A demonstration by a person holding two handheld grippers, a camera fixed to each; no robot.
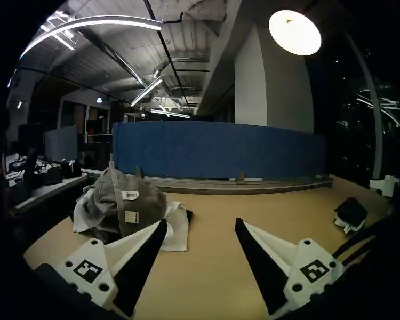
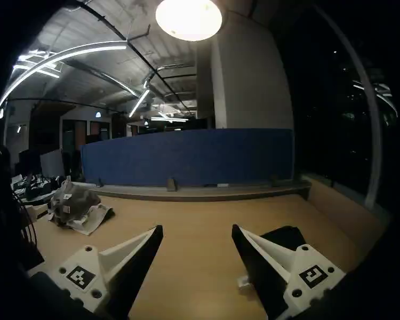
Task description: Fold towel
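A heap of crumpled towels [image 1: 122, 210], grey on top with white and dark ones under it, lies on the wooden desk [image 1: 216, 234] at the left. My left gripper [image 1: 200, 226] hovers open just right of and in front of the heap, nothing between its fingers. In the right gripper view the same heap [image 2: 74, 208] sits far off at the left. My right gripper [image 2: 196, 232] is open above bare desk [image 2: 200, 224], with a folded dark cloth [image 2: 280, 237] behind its right finger.
A blue divider panel [image 1: 216, 149] runs along the desk's far edge. A small dark folded cloth on white [image 1: 351, 213] lies at the right of the desk. Monitors and clutter [image 1: 50, 160] stand on the neighbouring desk at the left. A lamp [image 1: 295, 32] shines overhead.
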